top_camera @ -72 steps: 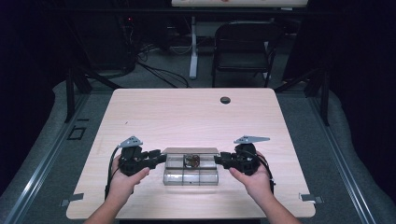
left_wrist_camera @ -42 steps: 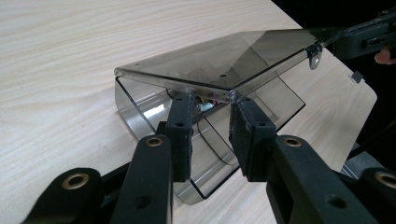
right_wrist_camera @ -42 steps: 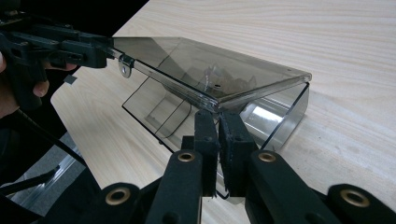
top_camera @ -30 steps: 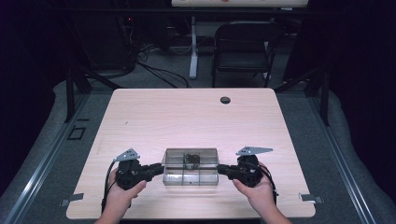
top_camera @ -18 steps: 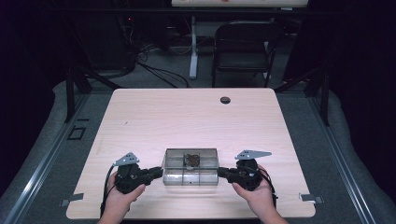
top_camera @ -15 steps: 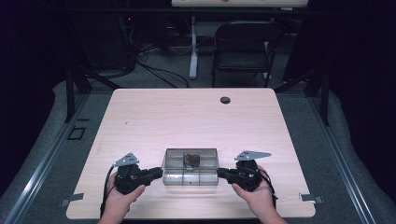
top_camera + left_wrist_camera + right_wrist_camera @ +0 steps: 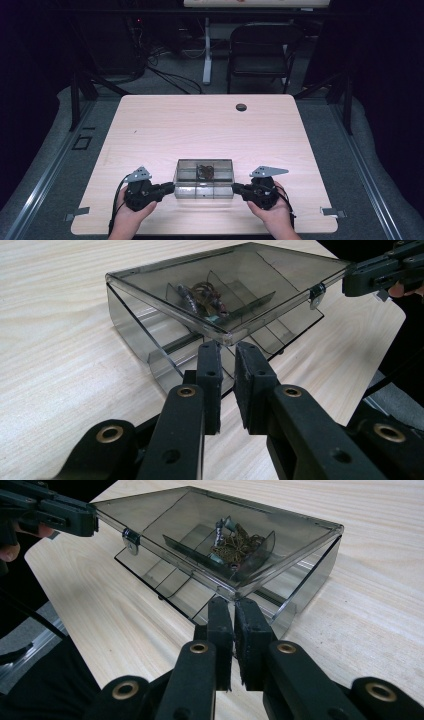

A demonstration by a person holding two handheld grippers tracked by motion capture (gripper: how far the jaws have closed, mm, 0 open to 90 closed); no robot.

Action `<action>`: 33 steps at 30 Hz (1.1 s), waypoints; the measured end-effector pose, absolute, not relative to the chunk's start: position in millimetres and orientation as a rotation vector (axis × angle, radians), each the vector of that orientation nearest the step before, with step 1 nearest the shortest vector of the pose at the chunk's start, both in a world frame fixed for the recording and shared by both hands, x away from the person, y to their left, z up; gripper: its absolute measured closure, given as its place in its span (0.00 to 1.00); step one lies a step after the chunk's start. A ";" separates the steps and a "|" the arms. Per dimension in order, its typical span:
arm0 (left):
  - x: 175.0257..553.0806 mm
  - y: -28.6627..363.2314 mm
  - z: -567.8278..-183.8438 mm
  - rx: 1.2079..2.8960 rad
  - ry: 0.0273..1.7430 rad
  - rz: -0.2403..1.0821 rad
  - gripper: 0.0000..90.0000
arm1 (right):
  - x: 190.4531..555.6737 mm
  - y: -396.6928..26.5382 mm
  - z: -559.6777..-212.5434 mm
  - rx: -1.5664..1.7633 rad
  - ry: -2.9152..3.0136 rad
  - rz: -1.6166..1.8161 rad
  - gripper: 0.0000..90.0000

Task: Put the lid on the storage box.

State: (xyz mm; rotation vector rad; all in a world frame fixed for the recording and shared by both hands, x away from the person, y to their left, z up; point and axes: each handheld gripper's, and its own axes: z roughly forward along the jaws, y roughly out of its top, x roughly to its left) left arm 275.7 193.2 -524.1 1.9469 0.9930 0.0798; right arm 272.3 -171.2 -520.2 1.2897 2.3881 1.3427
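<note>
A smoky clear plastic box lies near the table's front edge, its hinged lid tilted ajar. A small brownish metal tangle sits in one inner compartment. My left gripper points at the box's left end, tips just below the lid's front corner. Its jaws have just been closing, with nothing between the pads. My right gripper is shut, tips under the lid's other front corner. In the high view the left gripper and right gripper flank the box. A metal clasp hangs on the lid's front edge.
The pale wooden table stretches behind the box. A black round grommet sits near its far edge. A dark folding chair and cables stand beyond. Both hands rest close to the table's near edge.
Both hands have drawn back a little toward the near edge, and the grippers have dropped from the box's sides to its front corners. The box has stayed put.
</note>
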 end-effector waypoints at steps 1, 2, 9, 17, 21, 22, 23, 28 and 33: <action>275.1 192.9 -524.6 1.945 0.996 0.077 0.90 | 271.7 -170.5 -520.9 1.283 2.385 1.338 0.96; 274.8 192.8 -525.2 1.945 0.998 0.074 0.90 | 270.8 -169.7 -521.4 1.280 2.386 1.336 0.96; 273.8 192.3 -528.7 1.948 0.995 0.076 0.91 | 267.9 -168.6 -524.2 1.270 2.383 1.310 0.99; 273.7 191.5 -532.2 1.949 1.003 0.064 0.91 | 266.6 -170.0 -527.2 1.275 2.376 1.302 1.00; 273.0 190.6 -534.7 1.952 1.004 0.065 0.91 | 265.2 -169.0 -528.7 1.269 2.374 1.294 1.00; 273.1 190.6 -535.0 1.957 1.002 0.064 0.91 | 265.3 -169.3 -528.8 1.258 2.380 1.279 0.99; 272.9 190.6 -535.3 1.960 1.003 0.062 0.91 | 265.4 -169.6 -529.0 1.253 2.385 1.274 0.99; 272.3 190.4 -536.6 1.961 1.005 0.067 0.91 | 265.6 -170.7 -530.0 1.262 2.394 1.271 0.99; 272.9 190.8 -539.3 1.973 1.004 0.068 0.91 | 266.5 -171.0 -532.8 1.265 2.402 1.272 0.98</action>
